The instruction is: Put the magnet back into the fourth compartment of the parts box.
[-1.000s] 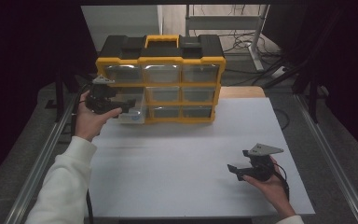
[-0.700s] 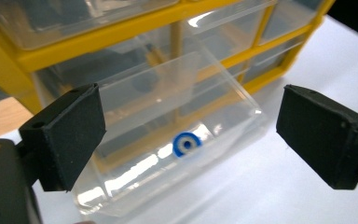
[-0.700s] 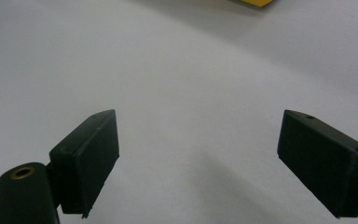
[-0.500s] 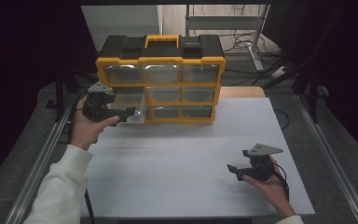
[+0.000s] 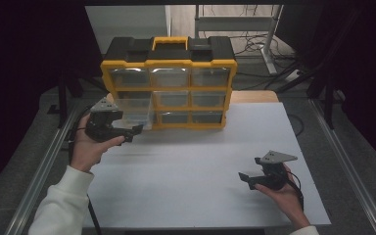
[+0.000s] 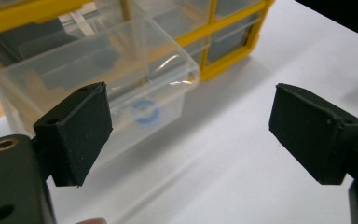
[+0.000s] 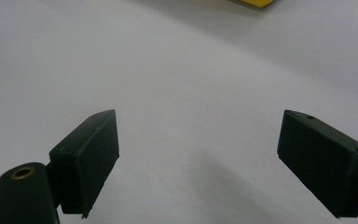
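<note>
Left gripper, jaws released, beside the clear drawer pulled out of the yellow organizer at the desk's far edge; whatever follows the opening remains. Right gripper idle, jaws released.

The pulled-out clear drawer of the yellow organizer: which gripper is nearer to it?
Left. The left gripper sits right at the clear drawer, jaws open. The right gripper rests far off, low on the white table.
</note>
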Demonstrator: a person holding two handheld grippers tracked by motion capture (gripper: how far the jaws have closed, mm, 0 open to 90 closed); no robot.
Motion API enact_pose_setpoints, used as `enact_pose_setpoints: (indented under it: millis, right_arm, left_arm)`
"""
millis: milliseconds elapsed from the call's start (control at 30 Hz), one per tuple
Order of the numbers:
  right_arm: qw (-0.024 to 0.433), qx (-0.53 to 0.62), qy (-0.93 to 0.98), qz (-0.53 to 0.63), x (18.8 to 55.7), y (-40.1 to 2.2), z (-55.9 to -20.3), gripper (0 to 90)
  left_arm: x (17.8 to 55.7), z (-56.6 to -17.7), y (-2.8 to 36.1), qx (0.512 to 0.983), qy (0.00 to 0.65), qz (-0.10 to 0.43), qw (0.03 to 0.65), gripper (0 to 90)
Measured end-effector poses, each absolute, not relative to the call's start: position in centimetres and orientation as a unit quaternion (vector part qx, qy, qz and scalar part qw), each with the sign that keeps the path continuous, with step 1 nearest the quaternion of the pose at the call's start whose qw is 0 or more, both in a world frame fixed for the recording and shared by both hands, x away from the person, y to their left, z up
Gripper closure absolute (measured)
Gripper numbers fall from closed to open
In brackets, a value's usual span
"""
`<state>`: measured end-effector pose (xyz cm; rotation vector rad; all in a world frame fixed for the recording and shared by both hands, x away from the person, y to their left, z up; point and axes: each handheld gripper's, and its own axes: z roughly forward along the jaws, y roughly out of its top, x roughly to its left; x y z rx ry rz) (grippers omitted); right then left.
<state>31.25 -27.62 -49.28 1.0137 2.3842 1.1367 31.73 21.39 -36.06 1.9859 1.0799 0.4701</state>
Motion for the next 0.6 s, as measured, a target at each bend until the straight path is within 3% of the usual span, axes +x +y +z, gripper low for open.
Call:
enact_pose_setpoints:
  millis: [600]
  right_arm:
    - [0.159,0.351,0.833,0.397,31.2,-27.6,-49.3,12.9]
  left_arm:
    - [29.7,-38.2,21.0,0.793,0.429,0.168,0.399,17.7]
